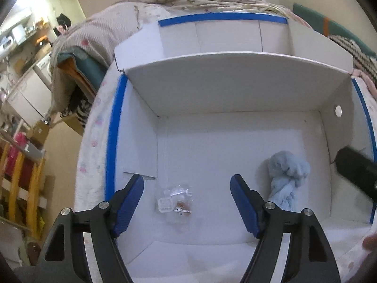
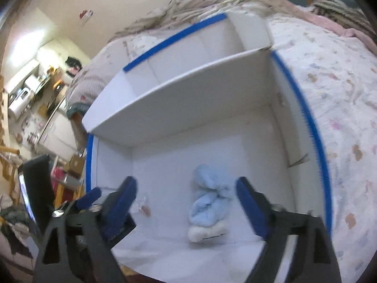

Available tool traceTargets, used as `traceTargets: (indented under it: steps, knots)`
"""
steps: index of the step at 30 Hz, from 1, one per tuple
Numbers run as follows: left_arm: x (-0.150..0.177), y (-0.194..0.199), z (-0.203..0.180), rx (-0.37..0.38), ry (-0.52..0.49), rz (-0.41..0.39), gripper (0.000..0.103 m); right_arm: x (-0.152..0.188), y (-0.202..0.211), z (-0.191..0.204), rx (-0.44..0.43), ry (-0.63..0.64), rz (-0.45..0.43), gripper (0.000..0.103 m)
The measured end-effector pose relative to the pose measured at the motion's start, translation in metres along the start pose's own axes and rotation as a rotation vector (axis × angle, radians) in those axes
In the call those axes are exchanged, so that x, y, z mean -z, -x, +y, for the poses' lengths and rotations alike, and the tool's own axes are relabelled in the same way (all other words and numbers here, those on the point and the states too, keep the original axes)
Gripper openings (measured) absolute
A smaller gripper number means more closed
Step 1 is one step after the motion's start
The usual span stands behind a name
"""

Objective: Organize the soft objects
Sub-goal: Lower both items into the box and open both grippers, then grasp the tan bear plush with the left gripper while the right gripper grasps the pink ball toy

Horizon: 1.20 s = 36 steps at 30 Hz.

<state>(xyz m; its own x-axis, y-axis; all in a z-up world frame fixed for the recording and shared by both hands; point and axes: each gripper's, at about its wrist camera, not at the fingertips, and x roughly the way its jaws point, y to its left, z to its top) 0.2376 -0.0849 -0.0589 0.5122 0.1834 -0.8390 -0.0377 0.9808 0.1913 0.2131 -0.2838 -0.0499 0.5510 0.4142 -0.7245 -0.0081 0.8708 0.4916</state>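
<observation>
Left wrist: left claw spread wide, empty, above a small clear plastic packet on the white cardboard box floor. Right wrist: right claw apart, fluffy light-blue cloth bundle lying below, untouched.

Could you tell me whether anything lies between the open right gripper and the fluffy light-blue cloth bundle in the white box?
Nothing visible does: the right gripper hangs open above the fluffy light-blue cloth bundle, with only air between them.
</observation>
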Motion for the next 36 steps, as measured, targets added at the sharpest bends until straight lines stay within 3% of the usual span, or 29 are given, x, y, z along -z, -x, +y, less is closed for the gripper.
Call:
traceTargets:
  steps: [10,14,21,28,36]
  knots:
    - [0.008,0.046,0.014,0.062,0.054,-0.061,0.074,0.005,0.036,-0.008,-0.017,-0.036,-0.118,0.103]
    - [0.012,0.065,0.016,0.063,0.034,-0.081,0.074,0.011,0.05,-0.004,0.024,0.004,-0.139,0.103]
    - [0.033,0.085,0.026,0.082,0.027,-0.095,0.074,0.031,0.075,0.0,0.038,0.036,-0.146,0.103]
    - [0.064,0.104,0.046,0.099,0.042,-0.121,0.074,0.066,0.107,-0.009,-0.004,0.007,-0.153,0.103]
    - [0.098,0.102,0.062,0.115,0.08,-0.101,0.074,0.096,0.105,-0.001,0.069,0.089,-0.099,0.103]
